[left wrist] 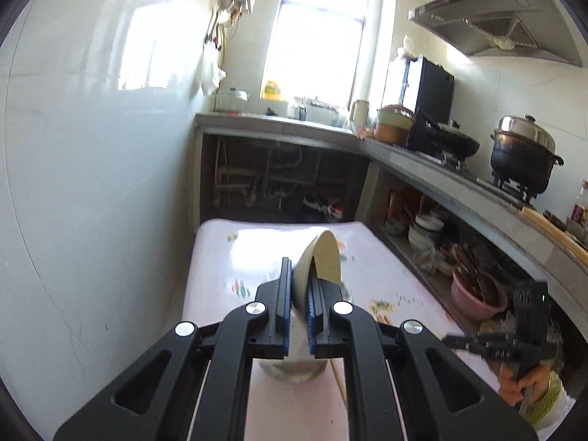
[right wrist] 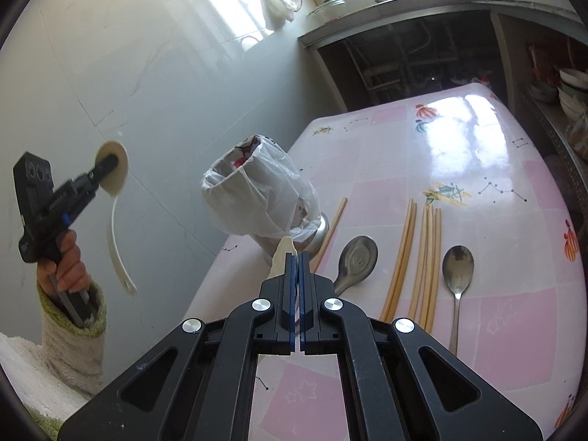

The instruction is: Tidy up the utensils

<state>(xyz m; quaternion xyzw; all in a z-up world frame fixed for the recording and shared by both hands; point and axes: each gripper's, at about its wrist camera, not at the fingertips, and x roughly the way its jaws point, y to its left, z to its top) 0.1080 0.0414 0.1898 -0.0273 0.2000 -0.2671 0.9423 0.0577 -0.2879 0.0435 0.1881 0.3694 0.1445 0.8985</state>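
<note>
- We are holding a cream ladle point(right wrist: 111, 169) in the left gripper point(right wrist: 104, 167), jaws clenched on its round bowl; in the right wrist view its long handle is hanging down in the air by the wall, well clear of the table point(right wrist: 514, 294).
- In the left wrist view the same bowl is standing edge-up between the blue pads point(left wrist: 283, 294), so the grasp looks firm.
- We are closing the right gripper point(right wrist: 296, 257) tightly on a thin, pale utensil piece point(right wrist: 283, 257) that is sticking out past the fingertips; we cannot tell what kind of utensil it is.
- The bag-lined holder point(right wrist: 257, 198) is standing just ahead of the right gripper, near the table's wall-side edge, mouth tilted toward us.
- Still lying on the table: two metal spoons point(right wrist: 457, 268), a spread of chopsticks point(right wrist: 415, 257) between them, and a single chopstick point(right wrist: 332, 228) against the holder.
- We judge that we are mid-transfer, carrying picked utensils to the holder, with most items still waiting.
- Next, we are needing to swing the ladle over the holder's mouth, handle downward, lower it inside, then release.
- The loose bag rim may be snagging the handle, so a steady vertical entry matters.
</note>
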